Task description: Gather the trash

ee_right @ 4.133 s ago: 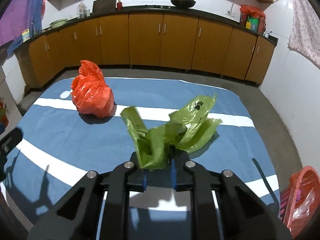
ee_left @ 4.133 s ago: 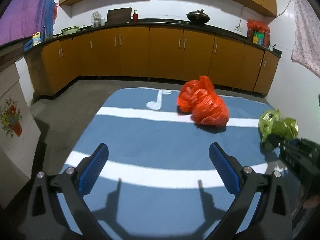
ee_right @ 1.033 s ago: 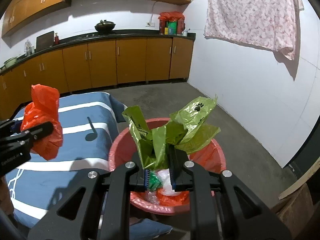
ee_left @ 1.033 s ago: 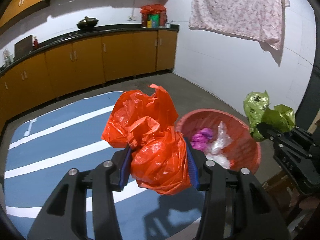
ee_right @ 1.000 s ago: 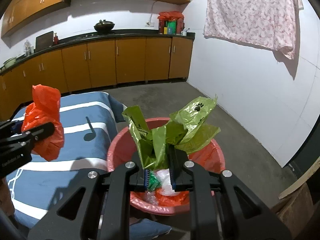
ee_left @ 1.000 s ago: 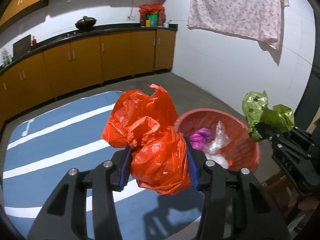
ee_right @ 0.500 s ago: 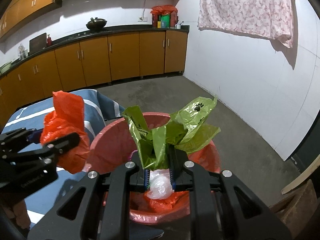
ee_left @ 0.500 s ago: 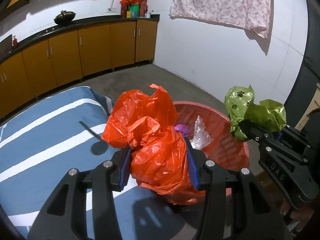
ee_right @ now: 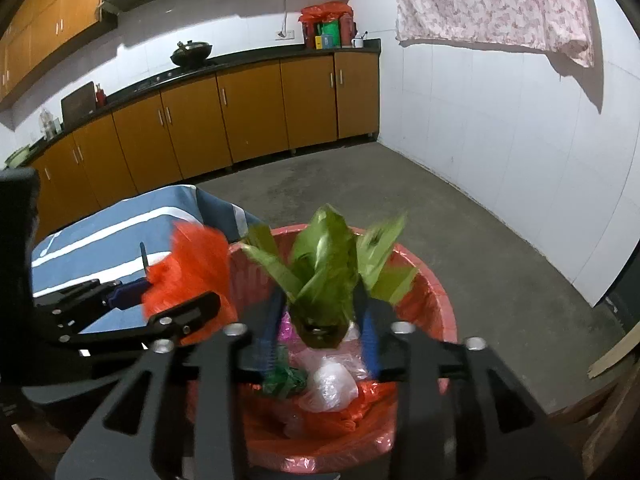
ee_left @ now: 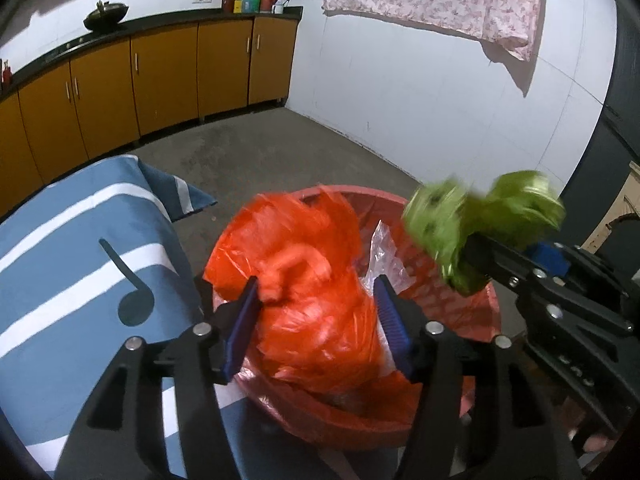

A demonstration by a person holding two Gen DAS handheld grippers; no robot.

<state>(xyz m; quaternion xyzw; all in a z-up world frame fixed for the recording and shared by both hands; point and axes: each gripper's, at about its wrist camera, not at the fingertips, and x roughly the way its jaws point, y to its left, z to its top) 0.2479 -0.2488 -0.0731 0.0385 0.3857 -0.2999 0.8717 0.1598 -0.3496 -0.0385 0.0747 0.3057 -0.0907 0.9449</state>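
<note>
A red basket (ee_left: 452,292) lined with red plastic holds several bags of trash; it also shows in the right wrist view (ee_right: 432,288). My left gripper (ee_left: 316,316) is open over the basket, and the red plastic bag (ee_left: 312,280) between its pads is blurred and dropping free. My right gripper (ee_right: 320,340) is open above the basket (ee_right: 432,288), and the green plastic bag (ee_right: 328,264) hangs blurred between its spread pads. The green bag (ee_left: 480,220) also shows at the right of the left wrist view.
A blue cloth with white stripes (ee_left: 72,264) covers the surface left of the basket. Orange cabinets (ee_right: 248,108) run along the back wall. A floral cloth (ee_right: 492,4) hangs on the white wall at right. Grey floor (ee_right: 460,240) surrounds the basket.
Both grippers have moved over the basket and opened. The red bag and the green bag have come loose from the pads and are blurred in motion.
</note>
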